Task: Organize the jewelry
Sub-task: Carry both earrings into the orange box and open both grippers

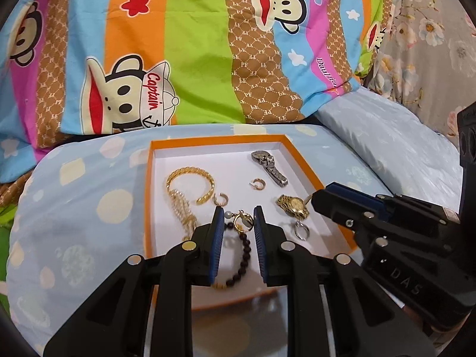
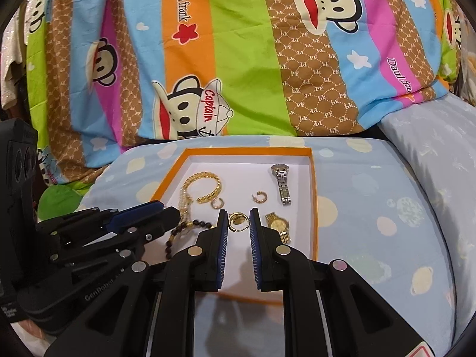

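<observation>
An orange-rimmed shallow box (image 1: 150,184) (image 2: 314,196) with a white floor lies on a blue dotted cushion. In it are a gold bangle (image 1: 190,183) (image 2: 205,189), a pearl-gold chain (image 1: 183,208), a dark bead bracelet (image 1: 242,255) (image 2: 190,227), two small gold hoop earrings (image 1: 258,184) (image 2: 259,197), a silver watch (image 1: 269,166) (image 2: 282,183), a gold watch (image 1: 293,206) (image 2: 278,226), a silver ring (image 1: 301,231) and a gold ring (image 2: 238,221). My left gripper (image 1: 238,217) is open over the bead bracelet's gold clasp. My right gripper (image 2: 238,217) is open around the gold ring.
A colourful striped cartoon quilt (image 1: 193,44) (image 2: 238,59) rises behind the cushion. A pale blue pillow (image 1: 386,148) (image 2: 431,148) lies to the right. The right gripper's body (image 1: 386,223) reaches over the box's right rim; the left gripper's body (image 2: 104,229) is at the box's left.
</observation>
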The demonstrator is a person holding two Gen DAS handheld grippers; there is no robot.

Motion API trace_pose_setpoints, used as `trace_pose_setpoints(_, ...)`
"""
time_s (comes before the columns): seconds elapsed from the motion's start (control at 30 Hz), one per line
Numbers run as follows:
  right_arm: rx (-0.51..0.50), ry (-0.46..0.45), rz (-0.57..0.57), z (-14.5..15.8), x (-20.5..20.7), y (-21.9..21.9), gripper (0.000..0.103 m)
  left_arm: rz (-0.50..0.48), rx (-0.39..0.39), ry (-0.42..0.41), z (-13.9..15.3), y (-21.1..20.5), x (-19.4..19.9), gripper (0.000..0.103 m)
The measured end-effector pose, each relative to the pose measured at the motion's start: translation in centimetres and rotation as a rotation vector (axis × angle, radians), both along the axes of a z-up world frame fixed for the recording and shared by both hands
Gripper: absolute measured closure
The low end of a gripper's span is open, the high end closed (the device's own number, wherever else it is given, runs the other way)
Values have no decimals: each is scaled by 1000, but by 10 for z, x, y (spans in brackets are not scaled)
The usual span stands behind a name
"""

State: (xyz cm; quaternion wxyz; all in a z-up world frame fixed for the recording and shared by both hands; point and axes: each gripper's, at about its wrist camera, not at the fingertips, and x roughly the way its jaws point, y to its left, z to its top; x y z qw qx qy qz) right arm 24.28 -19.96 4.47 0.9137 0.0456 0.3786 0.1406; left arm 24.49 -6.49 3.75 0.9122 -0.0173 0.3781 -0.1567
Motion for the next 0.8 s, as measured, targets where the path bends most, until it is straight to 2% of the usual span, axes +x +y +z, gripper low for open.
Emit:
trace_pose_setpoints(0.33, -13, 56, 6, -33, 30, 3, 89, 7, 23, 44, -30, -1, 32, 83)
trace_pose_setpoints(0.6, -36, 64, 20, -42, 33, 9, 89, 1, 1, 52, -35, 2, 37, 83)
trace_pose_setpoints(0.8, -50, 57, 28, -44, 33, 11, 89, -8, 14, 39, -37, -2, 36, 83)
